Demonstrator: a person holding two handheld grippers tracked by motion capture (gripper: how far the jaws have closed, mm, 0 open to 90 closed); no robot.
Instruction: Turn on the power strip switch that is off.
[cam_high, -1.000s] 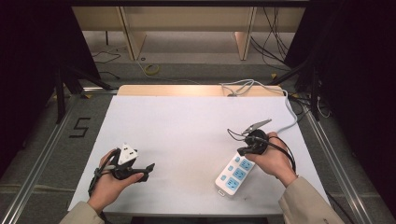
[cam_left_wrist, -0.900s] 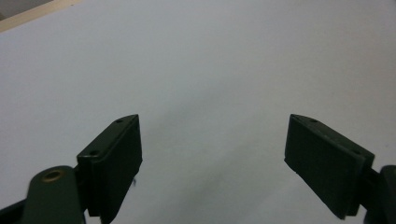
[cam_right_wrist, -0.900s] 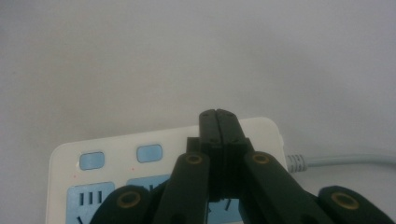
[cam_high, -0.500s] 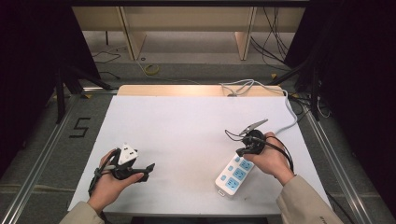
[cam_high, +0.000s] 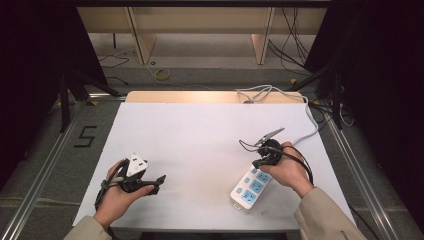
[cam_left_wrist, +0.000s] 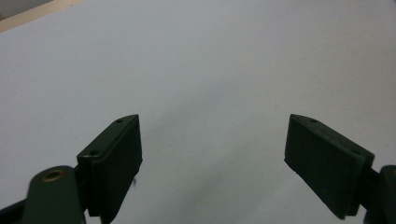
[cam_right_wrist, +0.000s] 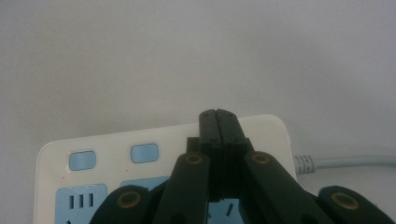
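Fingers on my right gripper (cam_right_wrist: 219, 114) are pressed flat together with nothing between them, two slim black slabs with brass rivets at the hinges, and they hover just over the power strip (cam_high: 251, 186). That strip is a long white plastic bar with rounded corners, pale blue socket faces and two small blue rocker switches; it lies at an angle on the bench (cam_high: 200, 135) near my right hand (cam_high: 290, 167), close to the near right edge. Its grey ribbed cord (cam_high: 310, 127) runs off toward the far right corner. My left gripper (cam_left_wrist: 212, 154) stands wide open, its blocky matte fingers (cam_left_wrist: 114, 163) apart over bare bench, holding nothing. From above I see my left hand (cam_high: 120, 192) resting near the front left edge. Bench top is a smooth, dull white sheet with a strip of light wood along its far edge
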